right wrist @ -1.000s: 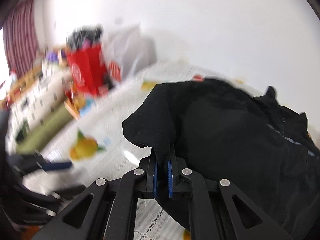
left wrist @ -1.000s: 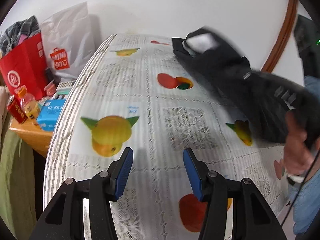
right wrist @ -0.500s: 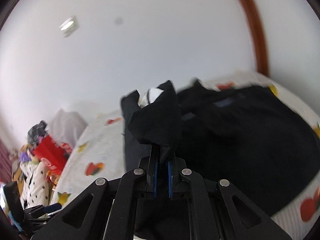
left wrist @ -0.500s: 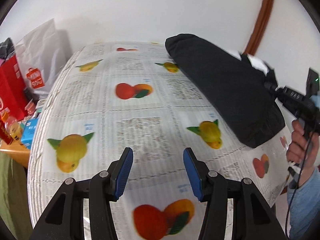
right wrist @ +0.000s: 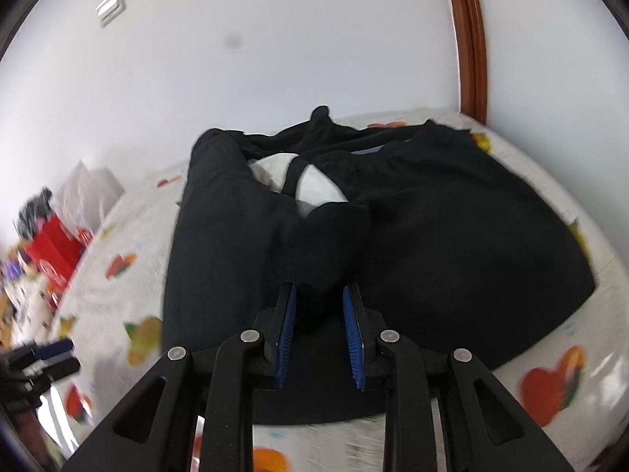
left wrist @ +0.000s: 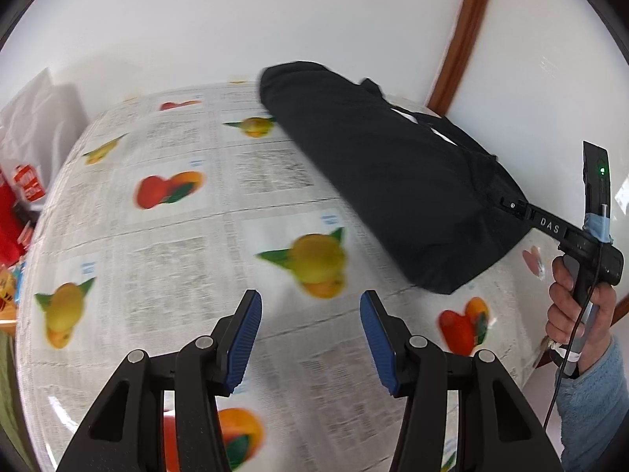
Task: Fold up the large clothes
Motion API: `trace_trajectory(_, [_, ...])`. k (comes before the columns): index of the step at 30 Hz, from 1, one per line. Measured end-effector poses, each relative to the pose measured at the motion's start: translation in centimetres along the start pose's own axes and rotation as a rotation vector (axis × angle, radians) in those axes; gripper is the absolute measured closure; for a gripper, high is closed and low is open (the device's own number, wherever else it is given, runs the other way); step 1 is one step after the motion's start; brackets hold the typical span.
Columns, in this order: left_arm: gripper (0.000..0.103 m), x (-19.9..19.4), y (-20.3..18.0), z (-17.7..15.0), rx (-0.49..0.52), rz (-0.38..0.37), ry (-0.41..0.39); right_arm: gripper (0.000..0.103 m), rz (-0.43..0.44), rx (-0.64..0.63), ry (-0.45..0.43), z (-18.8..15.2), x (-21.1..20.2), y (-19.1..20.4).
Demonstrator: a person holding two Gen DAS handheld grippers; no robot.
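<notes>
White wall behind, fruit-print tablecloth (left wrist: 165,259) over the tabletop; from the left wrist, left gripper (left wrist: 310,338) hanging above the near edge with jaws apart and nothing between them, black garment (left wrist: 393,196) heaped along the far right edge, a hand (left wrist: 582,306) at the right gripper's handle there. From the right wrist, right gripper (right wrist: 319,326) with jaws just parted, a black fold lying loose between the pads (right wrist: 289,326), unpinched.

The right claw (right wrist: 319,328) has just opened, releasing the black garment (right wrist: 432,236), whose carried flap now lies folded over itself.
</notes>
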State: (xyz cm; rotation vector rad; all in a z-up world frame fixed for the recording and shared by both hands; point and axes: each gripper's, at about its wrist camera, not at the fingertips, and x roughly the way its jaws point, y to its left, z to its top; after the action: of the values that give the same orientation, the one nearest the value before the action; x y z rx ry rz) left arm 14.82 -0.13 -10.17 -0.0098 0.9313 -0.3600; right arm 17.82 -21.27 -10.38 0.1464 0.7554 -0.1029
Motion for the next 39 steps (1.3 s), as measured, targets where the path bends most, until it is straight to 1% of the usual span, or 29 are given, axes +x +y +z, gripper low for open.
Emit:
trace_trajectory(5, [0.053, 2.1, -3.8, 0.4, 0.046, -0.031, 0.010, 0.071, -0.129, -0.062, 0.014, -0.6, -0.8, -3.9])
trace_trajectory(9, [0.053, 4.1, -6.2, 0.8, 0.067, -0.053, 0.019, 0.071, -0.192, -0.058, 0.043, -0.5, -0.4, -7.2])
trace_trajectory(12, [0.053, 5.6, -7.8, 1.1, 0.081, -0.057, 0.022, 0.071, -0.228, -0.066, 0.043, -0.6, 0.1, -9.1])
trace_trajectory(14, [0.053, 6.7, -8.8, 1.2, 0.088, -0.052, 0.028, 0.071, -0.233, -0.057, 0.053, -0.7, 0.7, -10.1])
trace_trajectory(18, [0.053, 8.4, -9.5, 1.4, 0.063, -0.026, 0.043, 0.071, -0.228, -0.043, 0.114, -1.0, 2.2, -11.4])
trace_trajectory(19, [0.053, 8.6, -9.6, 1.5, 0.058, -0.018, 0.038, 0.071, -0.228, -0.048, 0.121, -1.1, 2.6, -11.5])
trace_trajectory(21, [0.059, 8.7, -9.7, 1.5, 0.058, 0.001, 0.025, 0.074, -0.234, -0.058, 0.129, -1.3, 3.0, -11.3])
trace_trajectory(22, [0.070, 8.7, -9.6, 1.6, 0.058, 0.027, 0.018, 0.075, -0.236, -0.061, 0.133, -1.4, 3.2, -11.2])
trace_trajectory(23, [0.078, 8.7, -9.5, 1.6, 0.061, 0.045, 0.011, 0.077, -0.236, -0.059, 0.134, -1.5, 3.3, -11.0])
trace_trajectory(24, [0.081, 8.7, -9.3, 1.6, 0.060, 0.052, 0.006, 0.083, -0.231, -0.057, 0.133, -1.5, 3.4, -10.8])
trace_trajectory(25, [0.088, 8.6, -8.9, 1.7, 0.050, 0.051, 0.003, 0.087, -0.213, -0.055, 0.136, -1.5, 3.5, -10.6])
trace_trajectory(26, [0.093, 8.5, -8.4, 1.7, 0.038, 0.049, 0.002, 0.096, -0.197, -0.050, 0.140, -1.5, 3.6, -10.3])
trace_trajectory(27, [0.094, 8.3, -8.0, 1.6, 0.029, 0.050, -0.001, 0.099, -0.196, -0.054, 0.141, -1.5, 3.7, -10.1])
trace_trajectory(29, [0.095, 7.8, -7.3, 1.4, 0.030, 0.045, -0.005, 0.101, -0.195, -0.068, 0.143, -1.6, 3.9, -9.2])
trace_trajectory(32, [0.096, 6.9, -6.0, 0.7, 0.021, 0.059, -0.015, 0.101, -0.165, -0.087, 0.150, -1.7, 4.1, -7.4])
trace_trajectory(37, [0.096, 5.6, -3.3, -0.2, -0.025, 0.081, -0.018, 0.101, -0.104, -0.138, 0.162, -2.0, 4.7, -3.3])
trace_trajectory(39, [0.096, 5.0, -2.4, -0.5, -0.037, 0.095, -0.023, 0.101, -0.093, -0.160, 0.161, -2.2, 4.8, -1.6])
